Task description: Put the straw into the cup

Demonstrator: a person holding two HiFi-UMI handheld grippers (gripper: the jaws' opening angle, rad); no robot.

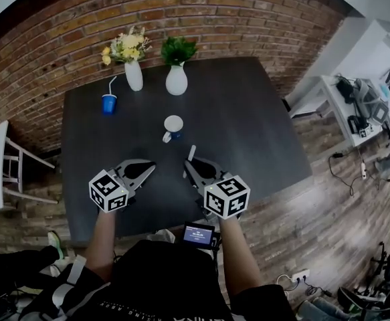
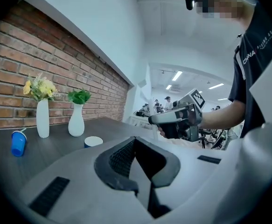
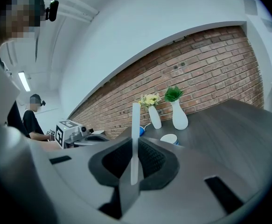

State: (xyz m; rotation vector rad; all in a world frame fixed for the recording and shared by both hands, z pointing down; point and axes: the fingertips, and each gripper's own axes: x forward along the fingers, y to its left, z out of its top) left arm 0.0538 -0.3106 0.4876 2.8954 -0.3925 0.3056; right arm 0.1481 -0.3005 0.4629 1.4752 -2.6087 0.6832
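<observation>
I count one table (image 1: 248, 126), two vases (image 1: 134, 74) (image 1: 176, 79), two cups (image 1: 109, 103) (image 1: 173, 127), two straws (image 1: 112, 85) (image 1: 191, 154), two grippers (image 1: 151, 166) (image 1: 188, 165) and perhaps one chair (image 1: 7, 166).

Lab office, brick wall (image 1: 47, 59), cluttered workbench (image 1: 326, 89)

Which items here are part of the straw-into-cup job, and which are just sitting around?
In the job:
- straw, held by the right gripper
- white-topped cup in the middle, likely the target

Just lying about:
- small blue cup that already has its own straw
- vase of yellow flowers
- vase of green leaves

A flower vase (image 1: 134, 75) and a leafy vase (image 1: 176, 80) stand together on the dark table (image 1: 248, 126)
</observation>
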